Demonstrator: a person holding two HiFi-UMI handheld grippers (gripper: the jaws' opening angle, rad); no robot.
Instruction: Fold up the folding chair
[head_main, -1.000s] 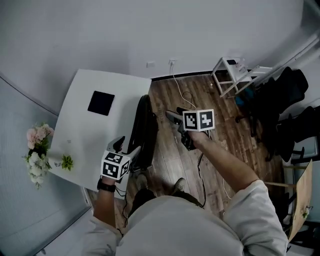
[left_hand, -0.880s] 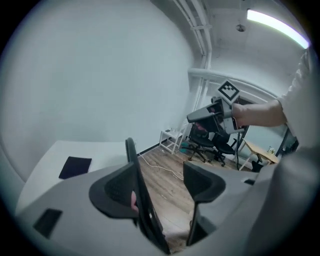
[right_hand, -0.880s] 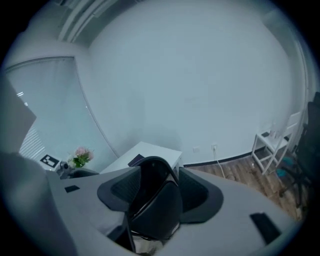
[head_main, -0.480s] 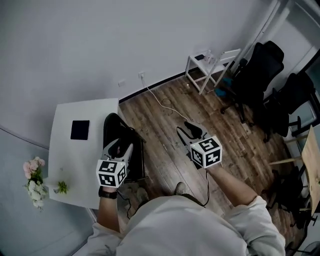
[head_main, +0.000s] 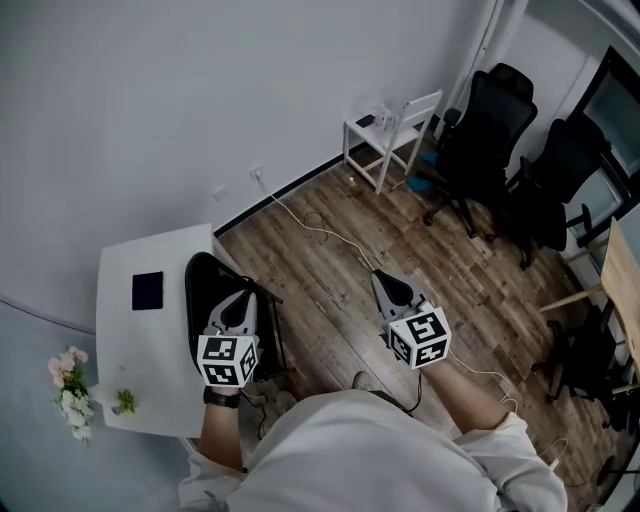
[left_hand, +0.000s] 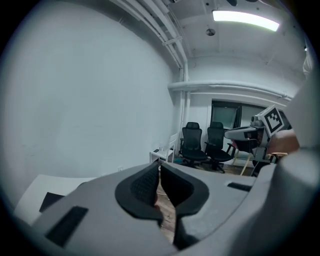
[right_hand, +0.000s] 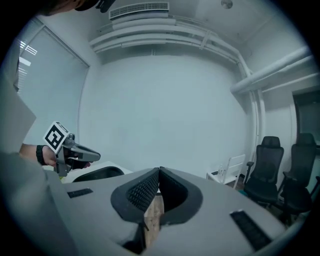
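Head view alone shows the flowers (head_main: 70, 385) by the table (head_main: 130, 335); my left gripper (left_hand: 159, 167) and right gripper (right_hand: 159, 172) have just closed, empty.

- The right gripper (right_hand: 159, 171) fills the lower frame; its jaws have just been closing and now meet tip to tip, with nothing between them.
- Under the tips, a strip of wood floor (right_hand: 154, 215) shows through the gap.
- To its left, a hand (right_hand: 47, 154) holds the left gripper (right_hand: 96, 157), whose jaws have also just been closing to a point, below its marker cube (right_hand: 55, 136).
- Just beneath that, the dark curved edge of the folding chair (right_hand: 99, 173) lies against a white table (right_hand: 72, 176).
- Ahead to the right stand a white chair (right_hand: 232, 170) and two black office chairs (right_hand: 267, 167).
- A pale wall (right_hand: 160, 105) lies straight ahead, and a vent (right_hand: 139, 9) is high overhead.
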